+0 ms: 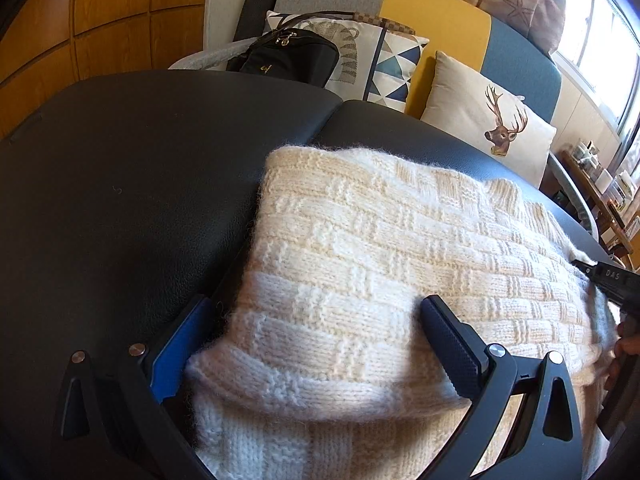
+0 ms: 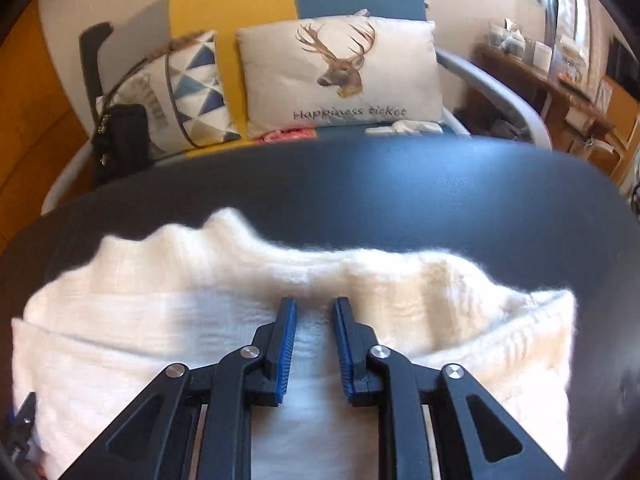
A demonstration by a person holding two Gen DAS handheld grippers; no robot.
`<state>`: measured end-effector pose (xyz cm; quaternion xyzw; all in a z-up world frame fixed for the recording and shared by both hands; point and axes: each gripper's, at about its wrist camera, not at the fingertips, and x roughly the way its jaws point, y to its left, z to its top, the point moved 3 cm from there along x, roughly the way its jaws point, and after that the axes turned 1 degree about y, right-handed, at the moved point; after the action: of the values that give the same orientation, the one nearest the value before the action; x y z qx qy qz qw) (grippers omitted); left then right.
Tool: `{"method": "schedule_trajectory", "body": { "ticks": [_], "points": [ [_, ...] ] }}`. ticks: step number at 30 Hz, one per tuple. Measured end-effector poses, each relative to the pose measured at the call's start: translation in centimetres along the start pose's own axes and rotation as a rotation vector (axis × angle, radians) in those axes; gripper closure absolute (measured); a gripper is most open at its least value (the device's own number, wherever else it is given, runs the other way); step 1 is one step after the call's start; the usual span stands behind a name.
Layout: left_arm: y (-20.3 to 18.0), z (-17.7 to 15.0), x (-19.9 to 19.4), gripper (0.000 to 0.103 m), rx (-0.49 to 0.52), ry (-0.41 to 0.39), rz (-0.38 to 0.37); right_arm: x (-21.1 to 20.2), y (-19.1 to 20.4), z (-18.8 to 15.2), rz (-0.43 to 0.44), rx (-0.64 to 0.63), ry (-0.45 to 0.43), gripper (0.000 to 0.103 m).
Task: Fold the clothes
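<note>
**Black padded table, cream knit folded on it**

Dark leather-look table (image 1: 120, 184) carries a cream knitted sweater (image 1: 380, 248), folded and lying toward its near edge. Nearest, the left gripper (image 1: 316, 320) stands with fingers spread wide, straddling the sweater's near-left corner. Over the middle of the knit, the right gripper (image 2: 315, 308) has its blue pads a narrow gap apart, clamping nothing visible. Beyond the table, a deer cushion (image 2: 340, 72) and a black bag (image 1: 288, 58) rest on a sofa.
</note>
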<state>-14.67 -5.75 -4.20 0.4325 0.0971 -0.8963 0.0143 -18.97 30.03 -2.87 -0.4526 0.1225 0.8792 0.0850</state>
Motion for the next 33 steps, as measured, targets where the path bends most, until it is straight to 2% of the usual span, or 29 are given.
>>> {"method": "schedule_trajectory", "body": {
  "ticks": [4,5,7,8,10,12,13,15,18,20,24,27,29,31,33],
  "points": [
    [0.0,-0.1,0.0,0.0,0.001,0.001,0.001,-0.6,-2.0,0.8,0.102,0.104,-0.021,0.088],
    [0.0,-0.1,0.0,0.0,0.001,0.0,0.001,-1.3,-2.4,0.7,0.133,0.142,-0.033,0.085],
    [0.0,0.0,0.0,0.0,0.002,0.001,0.002,-3.2,-3.0,0.1,0.177,0.174,-0.107,0.084],
    [-0.1,0.1,0.0,0.0,0.003,0.001,0.003,-3.6,-3.1,-0.1,0.149,0.164,-0.118,0.084],
    [-0.2,0.1,0.0,0.0,0.004,0.001,0.005,-3.0,-3.4,-0.5,0.052,0.13,-0.082,0.084],
    [-0.1,0.1,0.0,0.0,0.003,0.002,0.003,-1.2,-4.4,-1.0,0.014,0.13,-0.026,0.086],
    [-0.1,0.1,0.0,0.0,0.002,0.003,0.002,-1.1,-5.0,-0.7,0.041,0.141,-0.055,0.086],
    [-0.1,0.1,0.0,0.0,0.002,0.004,0.001,-1.4,-5.5,-0.4,0.087,0.185,-0.041,0.085],
    [0.2,0.1,-0.3,0.0,-0.006,0.005,-0.01,-4.0,-6.0,-1.2,0.154,0.232,-0.076,0.081],
    [0.5,0.0,-1.1,0.0,-0.012,0.006,-0.021,-5.8,-5.7,-2.7,0.19,0.189,-0.093,0.081],
    [1.2,-0.2,-2.5,0.0,-0.026,0.007,-0.041,-8.0,-4.1,-7.2,0.227,-0.02,-0.071,0.079],
    [1.7,-0.3,-3.6,0.0,-0.037,0.007,-0.057,-6.4,-3.8,-9.3,0.097,-0.136,-0.017,0.079],
    [2.0,-0.4,-4.3,0.0,-0.043,0.008,-0.067,-6.0,-4.7,-10.2,0.127,-0.114,-0.026,0.079],
    [2.3,-0.5,-5.1,0.0,-0.05,0.009,-0.077,-7.0,-5.9,-10.1,0.184,0.005,0.003,0.079],
    [2.8,-1.8,-6.7,0.0,0.004,-0.005,-0.109,-8.5,-7.1,-10.5,0.268,0.081,-0.002,0.078]
  ]
}}
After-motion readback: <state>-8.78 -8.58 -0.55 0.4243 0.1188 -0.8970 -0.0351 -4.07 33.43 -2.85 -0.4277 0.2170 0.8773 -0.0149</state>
